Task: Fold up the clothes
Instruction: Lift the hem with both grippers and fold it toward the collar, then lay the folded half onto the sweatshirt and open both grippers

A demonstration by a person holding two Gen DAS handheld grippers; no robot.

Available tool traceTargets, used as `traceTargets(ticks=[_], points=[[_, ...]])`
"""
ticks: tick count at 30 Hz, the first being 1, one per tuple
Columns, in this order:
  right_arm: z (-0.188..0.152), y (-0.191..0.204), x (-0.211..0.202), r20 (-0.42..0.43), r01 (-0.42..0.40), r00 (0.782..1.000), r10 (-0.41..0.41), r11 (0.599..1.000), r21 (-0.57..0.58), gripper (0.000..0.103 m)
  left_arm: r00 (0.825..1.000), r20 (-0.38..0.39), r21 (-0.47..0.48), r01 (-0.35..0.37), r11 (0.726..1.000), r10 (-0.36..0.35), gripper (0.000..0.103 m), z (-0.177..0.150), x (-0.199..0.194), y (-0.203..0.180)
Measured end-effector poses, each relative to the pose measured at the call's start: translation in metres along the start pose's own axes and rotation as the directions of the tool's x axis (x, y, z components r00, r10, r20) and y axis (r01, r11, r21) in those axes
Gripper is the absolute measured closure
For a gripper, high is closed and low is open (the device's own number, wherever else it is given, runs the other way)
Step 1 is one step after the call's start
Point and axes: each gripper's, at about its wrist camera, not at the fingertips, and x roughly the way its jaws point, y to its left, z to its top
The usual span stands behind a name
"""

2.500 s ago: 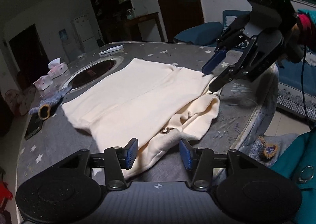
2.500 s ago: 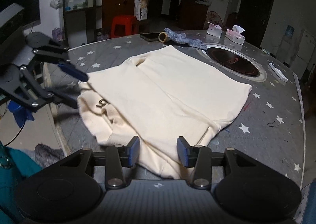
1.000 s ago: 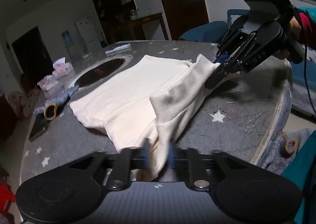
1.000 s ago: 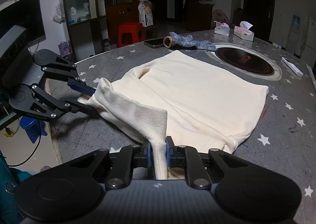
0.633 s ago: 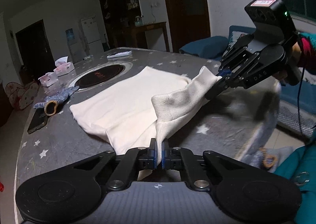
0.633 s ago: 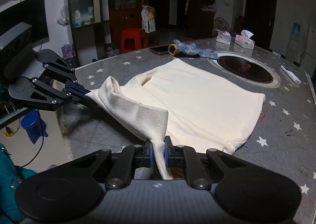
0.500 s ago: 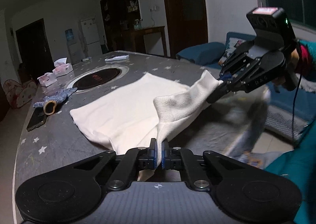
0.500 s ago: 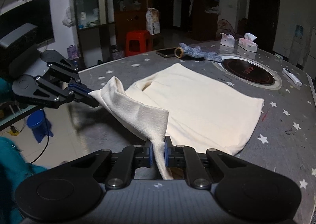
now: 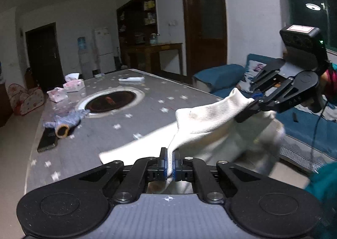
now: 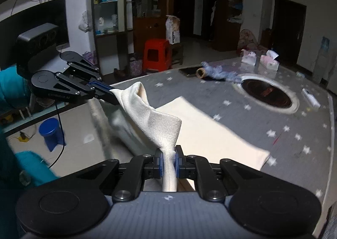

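Left wrist view shows the left gripper [image 9: 170,164] with its blue pads clamped tight on one edge of the cream fleece garment [image 9: 208,121], and the black right gripper [image 9: 251,104] pinching the opposite end at upper right. Between them the cloth stretches as a raised band, higher above the grey star-patterned table [image 9: 147,102] than half a second ago, when most of the garment lay flat. Now a smaller part rests on the tabletop, and the near portion hangs past the table edge, blurred. From the right wrist view, the right gripper [image 10: 168,160] is likewise closed on a bunched strip of the garment [image 10: 160,121], with the left gripper [image 10: 109,92] holding the far corner. The round dark inset burner [image 10: 267,93], the crumpled blue-grey cloth [image 10: 219,71] and the pink tissue packs [image 10: 261,59] sit where they were.
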Motion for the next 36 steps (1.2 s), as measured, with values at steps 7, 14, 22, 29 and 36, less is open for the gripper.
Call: traceTargets(ticks=[7,14,22,29,36], points=[[0.037,-0.059,0.042,-0.032,0.042,0.999,-0.042,0.999,0.007,0.095,0.998,-0.045,-0.044,-0.056,0.998,0.054,0.098,0.027,0.065,0.045],[0.036,-0.112,0.117,-0.109,0.120,0.988,-0.108,0.987,0.106,0.093,0.981,-0.152,-0.097,-0.136,0.986,0.120,0.097,0.020,0.145,0.075],[0.007,-0.125,0.127,-0.119,0.235,0.970,-0.213,0.947,0.217,0.085,0.964,-0.172,-0.151,-0.229,0.962,0.202,0.087,0.006,0.151,0.086],[0.006,-0.111,0.110,-0.032,0.201,0.979,-0.200,0.942,0.268,0.085,0.988,-0.082,-0.239,-0.145,0.960,0.129,0.088,0.016,0.127,0.072],[-0.013,-0.128,0.142,-0.112,0.229,0.973,-0.202,0.900,0.370,0.086,0.974,-0.188,-0.206,-0.162,0.965,0.123,0.088,0.007,0.161,0.072]])
